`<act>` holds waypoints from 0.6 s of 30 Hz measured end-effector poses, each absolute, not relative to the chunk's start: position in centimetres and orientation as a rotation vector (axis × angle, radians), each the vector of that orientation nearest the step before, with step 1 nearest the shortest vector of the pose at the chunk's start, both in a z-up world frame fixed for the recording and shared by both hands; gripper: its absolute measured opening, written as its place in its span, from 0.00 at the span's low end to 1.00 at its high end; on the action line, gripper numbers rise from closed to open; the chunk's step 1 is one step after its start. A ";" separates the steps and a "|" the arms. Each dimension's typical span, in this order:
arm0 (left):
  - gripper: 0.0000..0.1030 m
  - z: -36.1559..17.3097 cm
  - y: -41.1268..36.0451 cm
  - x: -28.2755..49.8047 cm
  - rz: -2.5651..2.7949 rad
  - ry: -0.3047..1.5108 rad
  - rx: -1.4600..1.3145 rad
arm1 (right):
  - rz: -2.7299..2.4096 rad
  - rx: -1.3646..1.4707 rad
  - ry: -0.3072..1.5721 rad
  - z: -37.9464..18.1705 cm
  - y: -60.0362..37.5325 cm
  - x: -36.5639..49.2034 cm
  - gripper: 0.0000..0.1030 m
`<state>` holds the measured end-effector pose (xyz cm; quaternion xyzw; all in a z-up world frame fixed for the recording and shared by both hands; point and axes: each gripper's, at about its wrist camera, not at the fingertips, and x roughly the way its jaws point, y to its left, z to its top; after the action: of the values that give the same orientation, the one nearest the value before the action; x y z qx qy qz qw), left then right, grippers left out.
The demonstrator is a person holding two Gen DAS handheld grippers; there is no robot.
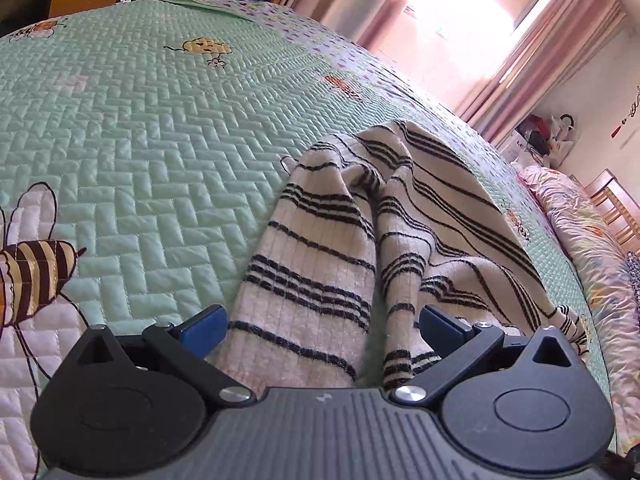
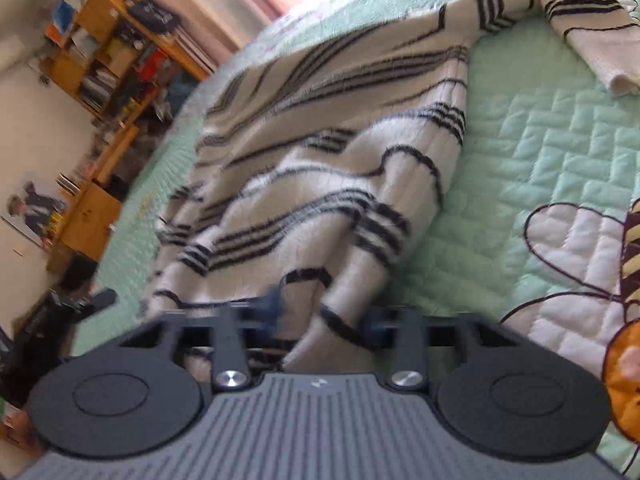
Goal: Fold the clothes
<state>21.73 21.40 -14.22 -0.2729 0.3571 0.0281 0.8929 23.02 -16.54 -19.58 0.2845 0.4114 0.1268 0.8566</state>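
Item: striped sweater (image 1: 360, 248), cream with dark bands, lying rumpled on the bed (image 1: 140, 140) over a green quilted cover with bee pictures. One sleeve (image 2: 592, 40) trails off toward the far corner in the right view; nothing looks folded yet.

Left claw (image 1: 322, 326): open wide, blue fingers either side of a bunched fold near the garment's edge, not pressing on it, probably poised to pinch.

Right claw (image 2: 326, 316): blurred, jaws narrowed with a ridge of knit between them; whether the pads actually grip cannot be told. Likely taking the opposite edge so both ends lift together.
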 end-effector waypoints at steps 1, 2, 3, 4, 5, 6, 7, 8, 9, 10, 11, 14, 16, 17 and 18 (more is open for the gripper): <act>0.99 -14.3 21.7 21.8 0.064 0.742 -0.570 | 0.269 0.573 0.859 -19.0 -16.2 23.0 0.22; 0.99 -14.3 22.0 21.8 0.069 0.741 -0.574 | 0.272 0.548 0.853 -18.5 -15.8 22.9 0.21; 0.99 -14.4 22.3 21.7 0.075 0.739 -0.576 | 0.274 0.524 0.846 -17.9 -15.7 22.6 0.20; 0.99 -14.4 22.7 21.7 0.085 0.736 -0.581 | 0.276 0.497 0.828 -16.9 -15.9 22.3 0.19; 0.99 -14.4 23.1 21.6 0.096 0.734 -0.589 | 0.268 0.464 0.802 -15.9 -16.1 22.1 0.18; 0.99 -14.5 23.7 21.5 0.104 0.733 -0.603 | 0.242 0.426 0.782 -14.8 -16.5 21.8 0.17; 0.99 -14.5 24.3 21.4 0.113 0.731 -0.619 | 0.185 0.334 0.757 -13.8 -16.9 21.5 0.14; 0.99 -14.6 24.7 21.3 0.118 0.729 -0.635 | 0.129 0.241 0.731 -12.9 -17.4 21.3 0.14; 0.99 -14.7 25.2 21.2 0.123 0.728 -0.651 | 0.072 0.149 0.704 -11.9 -17.8 21.0 0.14; 0.99 -14.7 25.5 21.1 0.126 0.729 -0.659 | 0.007 0.055 0.689 -11.3 -18.1 21.1 0.14; 0.99 -14.8 25.7 21.1 0.129 0.731 -0.666 | -0.057 -0.039 0.673 -10.8 -18.5 21.1 0.14; 0.99 -14.7 26.0 21.1 0.139 0.738 -0.653 | -0.181 -0.152 0.738 -11.7 -20.0 21.3 0.15; 0.99 -14.5 25.5 21.2 0.153 0.737 -0.600 | -0.202 -0.073 0.822 -12.9 -21.3 21.4 0.15; 0.99 -14.3 25.3 21.2 0.161 0.731 -0.579 | -0.212 -0.034 0.864 -13.6 -22.0 21.5 0.15; 0.99 -14.2 25.1 21.1 0.169 0.723 -0.560 | -0.266 -0.035 0.848 -13.8 -22.0 21.0 0.16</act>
<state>21.11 25.10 -14.15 -0.2700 0.3487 0.0813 0.8938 20.99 -22.05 -13.84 -0.0170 0.4104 -0.1285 0.9027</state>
